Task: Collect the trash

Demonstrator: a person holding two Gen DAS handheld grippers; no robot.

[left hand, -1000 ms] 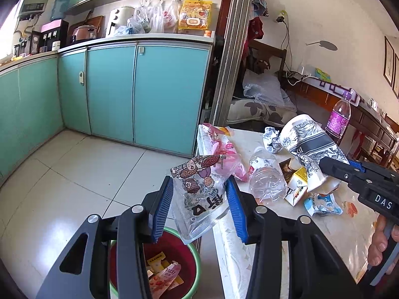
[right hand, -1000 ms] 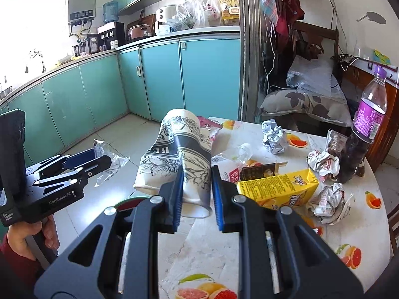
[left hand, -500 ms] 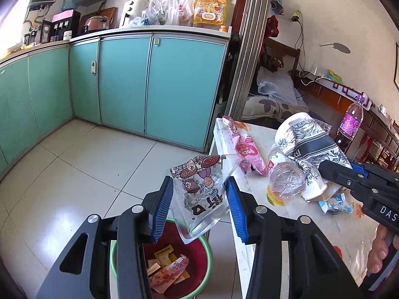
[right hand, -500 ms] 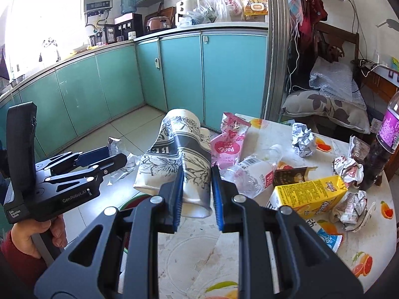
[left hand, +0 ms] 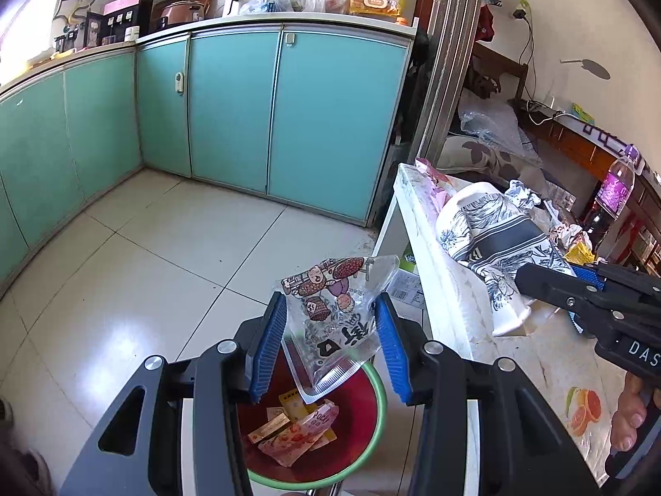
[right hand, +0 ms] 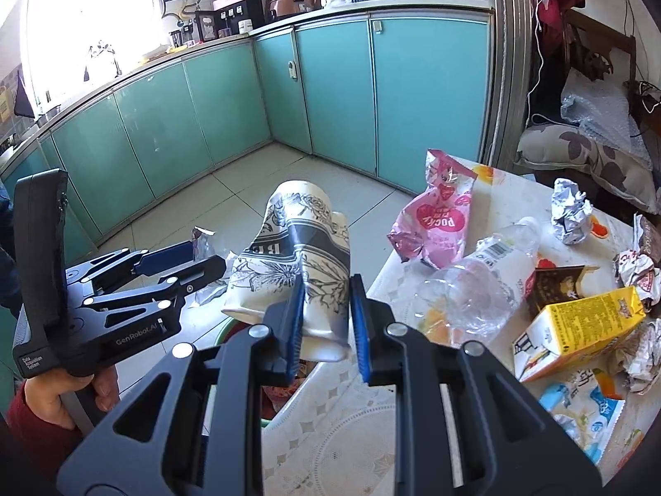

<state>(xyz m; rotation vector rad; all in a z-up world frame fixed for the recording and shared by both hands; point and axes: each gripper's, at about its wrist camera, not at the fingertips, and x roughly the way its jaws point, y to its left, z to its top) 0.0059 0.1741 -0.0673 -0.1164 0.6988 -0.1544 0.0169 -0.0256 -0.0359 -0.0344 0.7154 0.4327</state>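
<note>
My left gripper (left hand: 330, 343) has its jaws spread, and a clear printed snack wrapper (left hand: 330, 322) sits loosely between them, above a red bin with a green rim (left hand: 372, 425) on the floor. The bin holds several wrappers. My right gripper (right hand: 326, 322) is shut on a crushed black-and-white paper cup (right hand: 301, 256), held at the table's left edge; the cup also shows in the left wrist view (left hand: 491, 239). The left gripper shows in the right wrist view (right hand: 181, 264), left of the cup.
The table (right hand: 355, 434) carries a pink Pocky bag (right hand: 442, 215), a crushed clear bottle (right hand: 475, 281), a yellow juice carton (right hand: 578, 330), foil balls (right hand: 570, 211) and a blue wrapper (right hand: 586, 409). A purple-label bottle (left hand: 615, 190) stands far right. Teal cabinets (left hand: 231, 111) line the tiled floor.
My left gripper moved off the table edge to above the bin and its jaws widened around the wrapper. My right gripper carried the cup left toward the table edge.
</note>
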